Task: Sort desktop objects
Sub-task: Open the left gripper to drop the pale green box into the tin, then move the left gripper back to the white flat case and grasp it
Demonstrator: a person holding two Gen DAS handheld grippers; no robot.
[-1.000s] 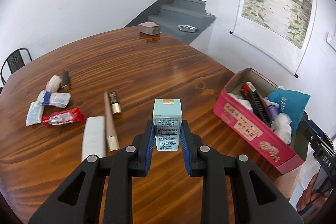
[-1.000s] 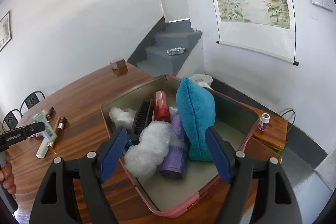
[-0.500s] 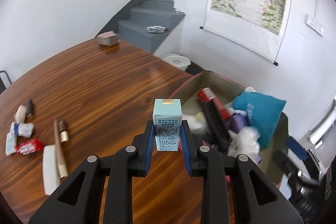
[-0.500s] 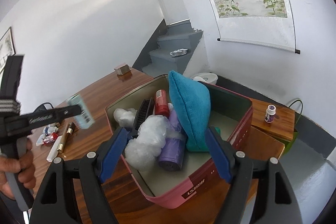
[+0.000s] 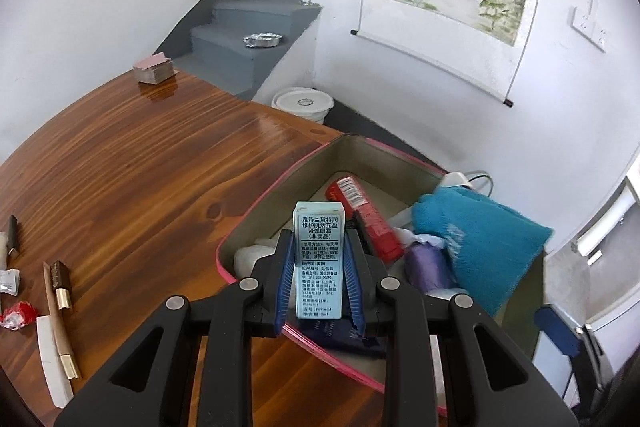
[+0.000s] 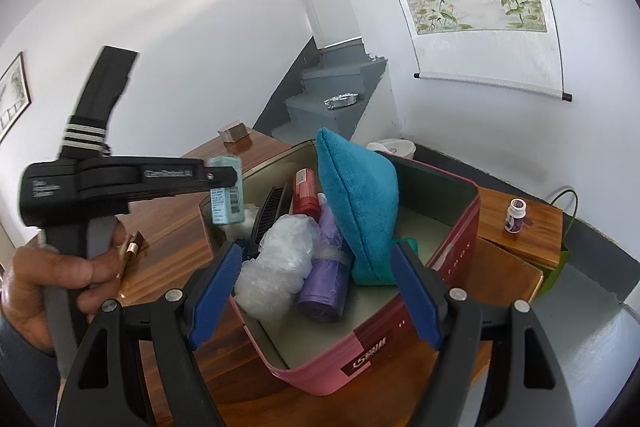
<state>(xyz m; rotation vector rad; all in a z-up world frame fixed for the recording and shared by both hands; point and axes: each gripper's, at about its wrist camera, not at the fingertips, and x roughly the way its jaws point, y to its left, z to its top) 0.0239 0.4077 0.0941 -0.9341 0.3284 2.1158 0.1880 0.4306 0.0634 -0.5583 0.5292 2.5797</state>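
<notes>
Your left gripper (image 5: pixel 319 277) clamps the pale blue carton (image 5: pixel 319 259) above the pink tin's (image 6: pixel 452 251) near-left corner; your right gripper (image 6: pixel 316 291) gapes empty. Let go here and the carton may clip the rim or topple off the comb (image 6: pixel 273 211).

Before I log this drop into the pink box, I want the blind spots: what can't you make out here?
- Left wrist view: the box floor under the pale blue carton, hidden by the left hand-held gripper.
- Left wrist view: the white strip on the table, cut off by the picture's dark edge.
- Right wrist view: the small bottle, label too small to read.
</notes>
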